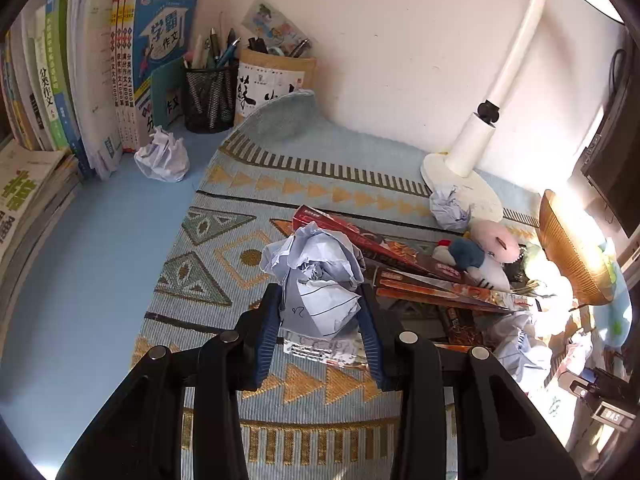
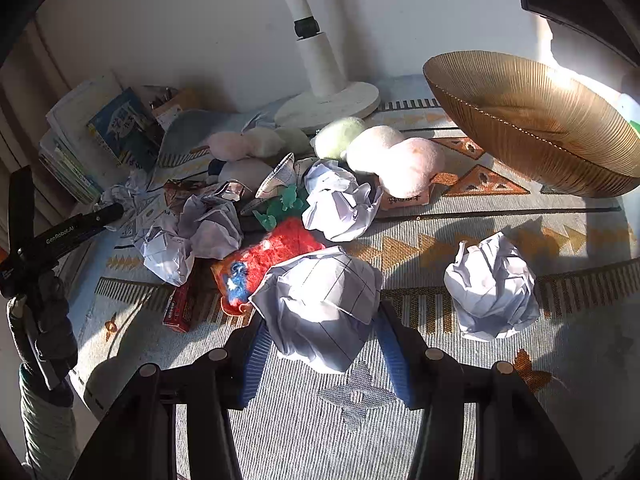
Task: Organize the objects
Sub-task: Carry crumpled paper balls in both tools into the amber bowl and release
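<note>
Only the left wrist view shows the upright books and mesh pen cup at far left; there the left gripper clamps a crumpled paper ball over the patterned mat. The right wrist view shows the right gripper pinching another paper wad, a loose ball just beside it, and the ribbed wooden bowl at the far right

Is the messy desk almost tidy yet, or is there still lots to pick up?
Not nearly. Nothing looks put away yet: the basket looks empty. In hand: the left gripper and the right gripper each have a paper ball between their fingers. Left: another paper ball, plush toys, and one more ball by the books.
</note>
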Demonstrator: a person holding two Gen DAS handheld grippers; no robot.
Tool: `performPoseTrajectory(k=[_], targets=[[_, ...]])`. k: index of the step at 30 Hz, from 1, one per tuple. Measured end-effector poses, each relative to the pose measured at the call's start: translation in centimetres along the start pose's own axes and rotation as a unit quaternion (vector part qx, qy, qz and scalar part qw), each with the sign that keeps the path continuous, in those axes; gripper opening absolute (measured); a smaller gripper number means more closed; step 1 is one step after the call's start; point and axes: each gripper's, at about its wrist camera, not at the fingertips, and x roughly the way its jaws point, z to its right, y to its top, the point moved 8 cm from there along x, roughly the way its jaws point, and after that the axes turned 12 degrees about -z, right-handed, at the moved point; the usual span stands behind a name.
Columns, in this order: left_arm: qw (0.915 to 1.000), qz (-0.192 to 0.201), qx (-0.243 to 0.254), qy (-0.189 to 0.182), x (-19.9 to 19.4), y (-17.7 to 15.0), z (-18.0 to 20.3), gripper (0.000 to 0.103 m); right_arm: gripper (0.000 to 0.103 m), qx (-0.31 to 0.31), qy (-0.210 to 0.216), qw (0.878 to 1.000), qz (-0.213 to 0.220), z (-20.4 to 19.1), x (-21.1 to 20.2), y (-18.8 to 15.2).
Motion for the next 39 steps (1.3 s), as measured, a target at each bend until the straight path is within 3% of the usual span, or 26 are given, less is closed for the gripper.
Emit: performPoseTrajectory(k=[5,9,16,23,26,31,33,39], targets=[[0.9989,0.012,0.045,0.001,-3.2,-2.1,5.4,0.035,0.051,0.006,-0.114,0.993,0.020,1.3,-3.3,-1.3],[0.9970,0.017,0.074,-0.014,-4.8,-3.6,10.4,0.035,0.051,0.005,-0.214,0.975,0.057,2.5,-6.6,-2.0],[0.9902,0.017,0.138,-0.010,-5.8,-5.7,18.3,0.035,0.051,0.021,-0.251,0.965,0.078,4.7,-9.5,-2.6],[0.9830,0.008,0.183,-0.015,-5.1,-6.6,24.2,0.035,0.051,0.057,-0.234,0.967,0.082,7.8,-10.9,-2.9],[0.9801,-0.005,0.195,-0.037,-4.6,-5.6,26.7,0.035,0.051,0.097,-0.177,0.974,0.105,10.9,-13.0,-0.6],[0.9720,-0.032,0.206,-0.109,-3.0,-1.9,32.1,0.035,0.052,0.148,-0.091,0.975,0.135,16.3,-14.6,4.3],[0.9679,-0.039,0.210,-0.132,-1.6,-0.9,34.7,0.036,0.052,0.157,-0.088,0.975,0.130,18.0,-13.6,6.1],[0.9646,-0.041,0.220,-0.140,3.2,0.6,39.2,0.037,0.052,0.166,-0.103,0.974,0.117,20.5,-10.4,8.9]])
